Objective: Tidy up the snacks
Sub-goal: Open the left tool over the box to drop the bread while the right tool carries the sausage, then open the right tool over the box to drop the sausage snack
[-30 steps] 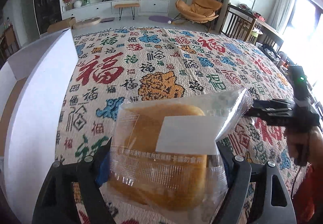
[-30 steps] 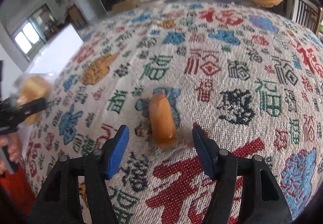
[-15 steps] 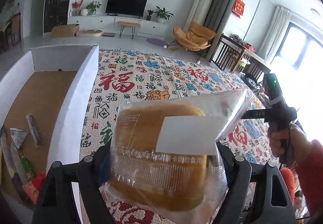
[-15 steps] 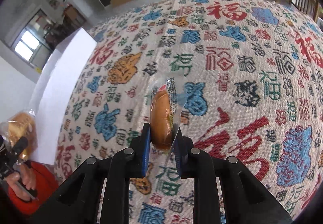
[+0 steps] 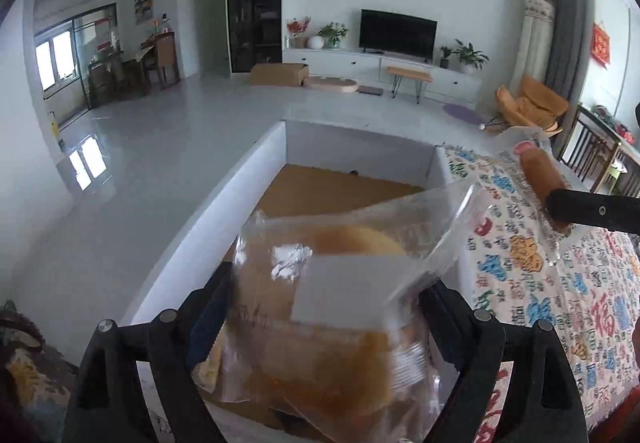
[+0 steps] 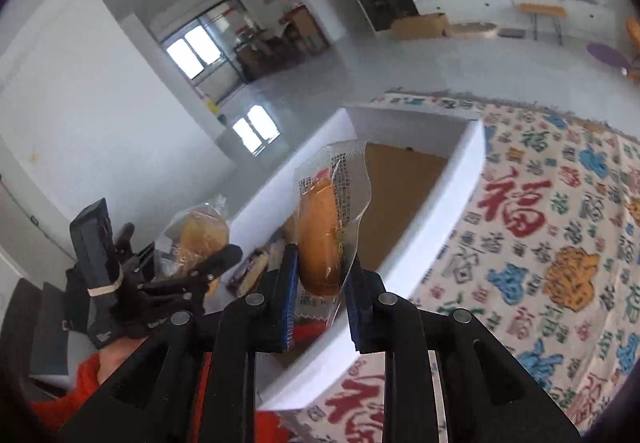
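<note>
My left claw (image 5: 324,327) grips a wrapped round bun (image 5: 320,327) above the white box (image 5: 224,211), while my right claw (image 6: 322,285) pinches a smaller wrapped bread (image 6: 320,235).

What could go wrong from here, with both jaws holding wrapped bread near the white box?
The right gripper pinches the small bread packet near its lower end, so the loose wrapper could slip. That packet seems to hang over the white box wall; released now, it may land on the patterned cloth. The left gripper with the large bread bag is close by, so the two could collide over the box.
</note>
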The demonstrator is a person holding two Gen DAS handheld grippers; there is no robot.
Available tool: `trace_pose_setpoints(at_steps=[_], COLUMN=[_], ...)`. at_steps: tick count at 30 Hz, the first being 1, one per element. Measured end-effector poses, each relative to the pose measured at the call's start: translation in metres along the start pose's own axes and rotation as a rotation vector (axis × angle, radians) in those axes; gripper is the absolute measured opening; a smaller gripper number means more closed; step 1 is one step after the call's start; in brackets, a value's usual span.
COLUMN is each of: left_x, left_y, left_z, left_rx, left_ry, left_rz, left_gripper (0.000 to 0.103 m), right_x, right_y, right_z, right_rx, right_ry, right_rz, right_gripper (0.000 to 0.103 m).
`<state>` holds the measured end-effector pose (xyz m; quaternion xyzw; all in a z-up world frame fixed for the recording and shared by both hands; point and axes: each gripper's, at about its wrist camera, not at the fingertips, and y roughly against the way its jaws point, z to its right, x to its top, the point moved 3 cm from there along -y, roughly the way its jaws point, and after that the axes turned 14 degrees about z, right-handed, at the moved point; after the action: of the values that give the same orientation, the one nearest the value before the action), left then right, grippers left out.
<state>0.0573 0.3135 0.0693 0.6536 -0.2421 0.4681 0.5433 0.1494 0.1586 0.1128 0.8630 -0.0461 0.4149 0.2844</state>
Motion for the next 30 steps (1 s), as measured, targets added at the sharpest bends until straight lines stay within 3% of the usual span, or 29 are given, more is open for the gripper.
trace_pose_setpoints(at_steps=[2,3,4,7,14,18,22,30], left_x=[-0.012,-0.018,-0.023,-0.034,-0.029,-0.03,-0.034,-0.034], left_y=[-0.008,-0.01,-0.01,-0.009,0.004,0.014,0.024,0.027], left_z=[-0.011,-0.016,-0.018,-0.017,-0.015,-0.022,-0.028,-0.033], left_rx=[0.049,0.075,0.095,0.141,0.325,0.317,0.326,0.323], left_ry=[-0.01,-0.015,-0.02,-0.051,-0.068,-0.019,0.014,0.015], left_rz=[-0.03,-0.036,-0.037,-0.028,0.024,0.03,0.048,0.052], left_gripper=[0.092,0.093,0.093,0.095,0.102,0.102,0.102,0.102], right_x=[-0.009,-0.015,-0.022,-0.038,-0.05,-0.049,-0.048,-0.052], right_y=[-0.036,-0.053,-0.065,-0.075,-0.042,-0.036,-0.035,-0.037], right_z=[-0.019,-0.026,-0.031,-0.032,-0.033,-0.036,-0.035,-0.039], right_rx=[-0.03,-0.06,-0.087,-0.116,-0.195,-0.256,-0.284,-0.28], right_ry=[0.046,0.078,0.107,0.157,0.284,0.36,0.36,0.337], right_rz=[-0.021,-0.041,-0.057,-0.076,-0.04,-0.02,-0.019,-0.025], right_gripper=[0.036,0.061,0.069,0.068,0.069,0.076,0.078,0.078])
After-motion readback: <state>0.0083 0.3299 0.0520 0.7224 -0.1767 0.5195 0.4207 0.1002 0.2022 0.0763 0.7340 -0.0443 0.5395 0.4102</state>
